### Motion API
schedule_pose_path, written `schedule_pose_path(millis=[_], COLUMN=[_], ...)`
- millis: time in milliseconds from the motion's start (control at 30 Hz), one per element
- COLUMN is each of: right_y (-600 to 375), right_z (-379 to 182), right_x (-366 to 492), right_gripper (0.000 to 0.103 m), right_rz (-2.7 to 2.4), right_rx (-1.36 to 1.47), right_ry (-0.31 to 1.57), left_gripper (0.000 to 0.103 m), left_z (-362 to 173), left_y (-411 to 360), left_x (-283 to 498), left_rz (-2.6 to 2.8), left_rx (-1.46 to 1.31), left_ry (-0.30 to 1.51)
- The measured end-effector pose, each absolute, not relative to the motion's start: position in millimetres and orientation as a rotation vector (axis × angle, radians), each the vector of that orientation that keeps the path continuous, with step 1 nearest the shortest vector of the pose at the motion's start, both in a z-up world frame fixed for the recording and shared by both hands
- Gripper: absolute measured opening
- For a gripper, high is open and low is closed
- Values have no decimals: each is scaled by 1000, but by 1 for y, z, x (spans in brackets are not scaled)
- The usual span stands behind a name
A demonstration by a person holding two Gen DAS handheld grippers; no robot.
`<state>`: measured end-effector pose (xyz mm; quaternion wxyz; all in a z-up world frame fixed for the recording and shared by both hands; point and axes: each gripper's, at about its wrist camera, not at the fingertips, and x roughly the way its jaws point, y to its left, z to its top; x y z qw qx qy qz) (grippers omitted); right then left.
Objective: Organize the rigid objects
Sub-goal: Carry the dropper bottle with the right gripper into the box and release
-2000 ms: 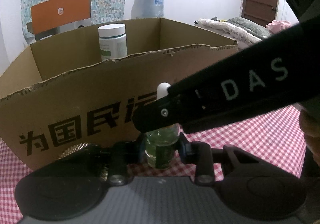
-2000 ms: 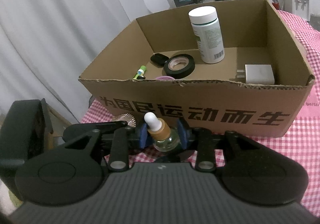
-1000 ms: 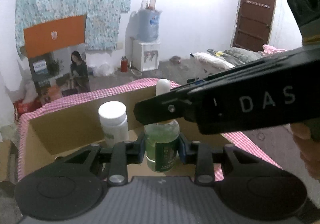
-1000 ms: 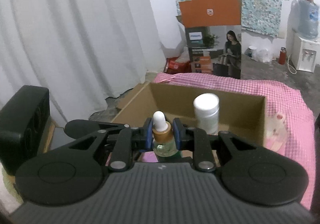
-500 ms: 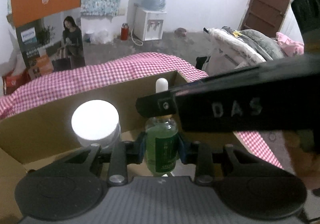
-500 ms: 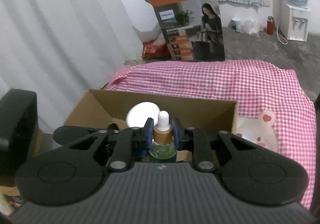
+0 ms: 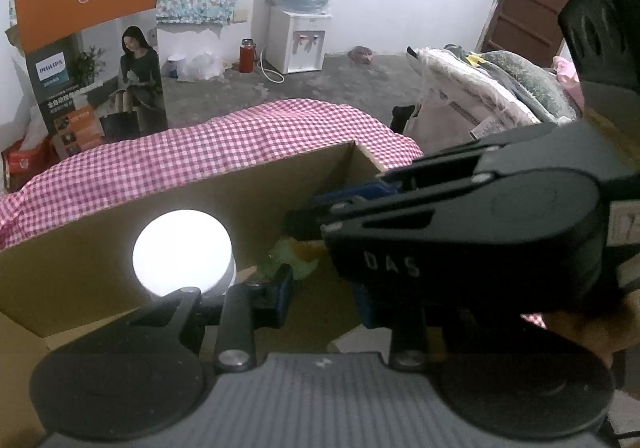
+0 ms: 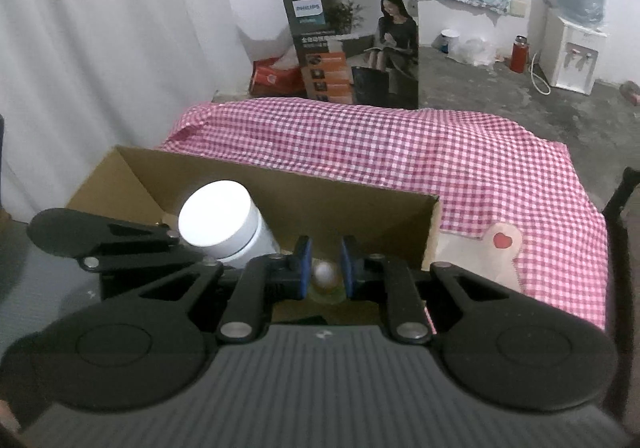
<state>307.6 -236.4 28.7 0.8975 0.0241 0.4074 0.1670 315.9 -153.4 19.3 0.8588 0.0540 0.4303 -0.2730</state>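
Dropper bottle (image 8: pixel 325 277): upright between my right gripper's (image 8: pixel 325 266) jaws, gripped, over the box (image 8: pixel 352 208).
Left gripper (image 7: pixel 324 288): jaws parted, nothing between them.
White-capped jar (image 8: pixel 218 226): standing in the box, left of the bottle.
Box: on checked cloth (image 8: pixel 440 152).

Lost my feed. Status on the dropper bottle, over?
Left gripper open, nothing between its fingers. Right gripper straddles the dropper bottle inside the cardboard box; grip unclear. White-capped bottle stands close beside it.
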Motion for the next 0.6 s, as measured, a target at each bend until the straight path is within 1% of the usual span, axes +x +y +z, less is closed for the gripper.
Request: schedule_pose_path(millis=[167,367,433,600], right_y=[-233,-236,-238,-243], right_z=[31,38,42,61], right_x=[312,305,297,268], right_gripper=[16,17,19,30], right_rz=[347,342,334,331], right_rx=[47,78,89,124], right_ry=[851,838,829,786], left_gripper=[33,44,53,68], left_z=[21,28,32,50], left_y=[-152,-148,-145,-134], left_x=[315,306,301,280], left_rz=[-570,-571,-574,-580], left_rx=[100,95,88,73], left_ry=[906,894,889,864])
